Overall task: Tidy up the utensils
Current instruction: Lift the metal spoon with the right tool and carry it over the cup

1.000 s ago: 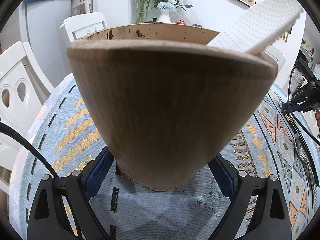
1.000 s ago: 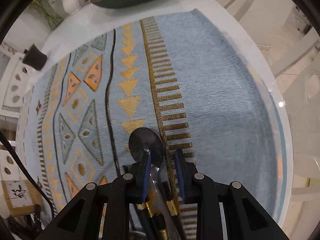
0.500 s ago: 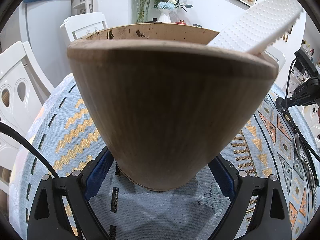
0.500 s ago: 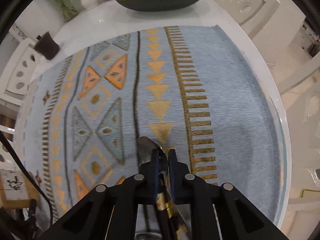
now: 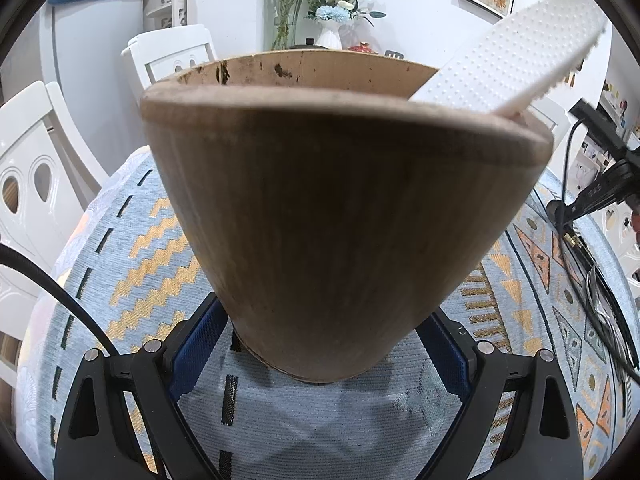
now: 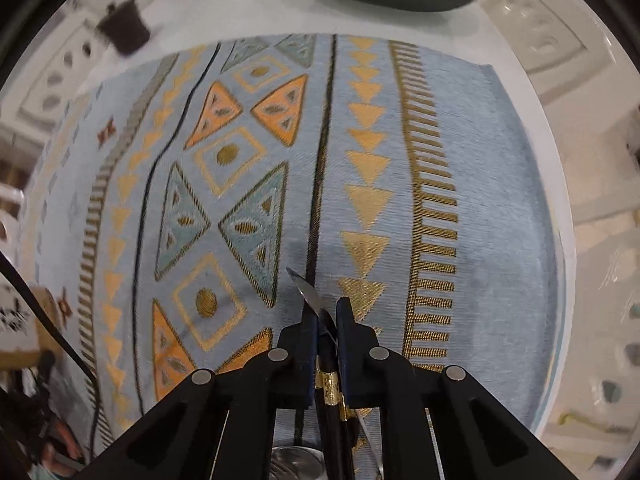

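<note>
In the left wrist view nothing had shifted over the last second: the left gripper [image 5: 320, 364] kept its blue pads against the low sides of the wooden holder [image 5: 344, 216], clenched on it and steadying it on the cloth [image 5: 132, 256], with a white studded spatula [image 5: 516, 64] leaning out over the rim at far right. At the right edge the right gripper [image 5: 600, 192] had climbed a little, and some cutlery [image 5: 604, 312] lay on the cloth below it. In the right wrist view the jaws had just been closing: a second earlier they stood apart around a spoon [image 6: 310, 294] lying flat on the cloth, and now they were pinched on its neck, the bowl turned edge-on beyond the tips and the black, gold-banded handle running back between the fingers. The pattern beneath had slid, so the spoon looked lifted clear. The pick seemed done; carrying it left to the holder was probably next
</note>
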